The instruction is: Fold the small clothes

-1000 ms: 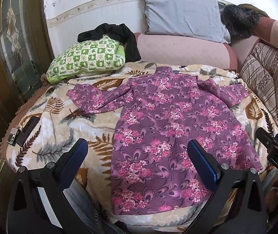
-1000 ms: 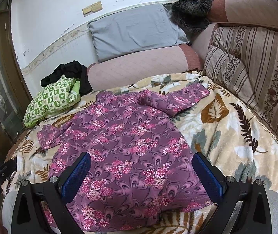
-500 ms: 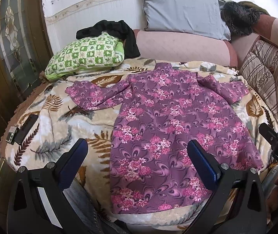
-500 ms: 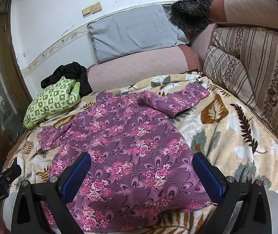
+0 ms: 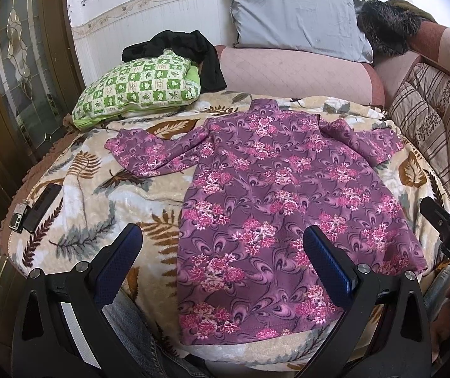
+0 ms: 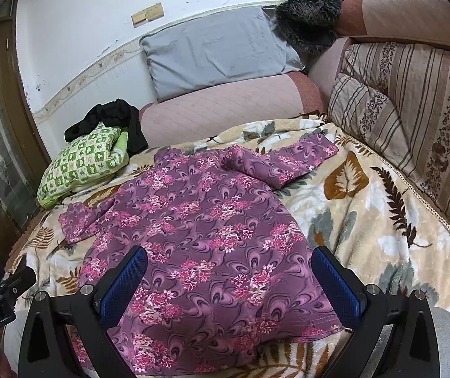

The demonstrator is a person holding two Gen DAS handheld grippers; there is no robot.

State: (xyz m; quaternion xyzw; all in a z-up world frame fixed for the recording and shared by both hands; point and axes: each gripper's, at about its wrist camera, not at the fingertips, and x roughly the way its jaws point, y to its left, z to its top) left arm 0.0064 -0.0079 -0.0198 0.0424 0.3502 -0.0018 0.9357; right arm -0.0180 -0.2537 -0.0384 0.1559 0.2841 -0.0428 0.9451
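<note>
Cream, leaf-printed plush blanket (image 5: 76, 220) covers the couch seat that carries everything. Nearest, above its front edge, the left gripper (image 5: 221, 249) and right gripper (image 6: 229, 269) hover with blue-padded fingers spread wide, holding nothing. Just beyond them a purple long-sleeved top with pink flowers (image 5: 269, 189) lies flat and unfolded, hem at the front edge, collar toward the back, both sleeves stretched out sideways. At the blanket's left edge rests a black rectangular device (image 5: 40, 208). Farther back, a green-and-white checked pillow (image 5: 139, 86) sits at the rear left corner with a black garment (image 5: 190, 50) draped behind it. A grey pillow (image 5: 297, 20) leans against the wall.
</note>
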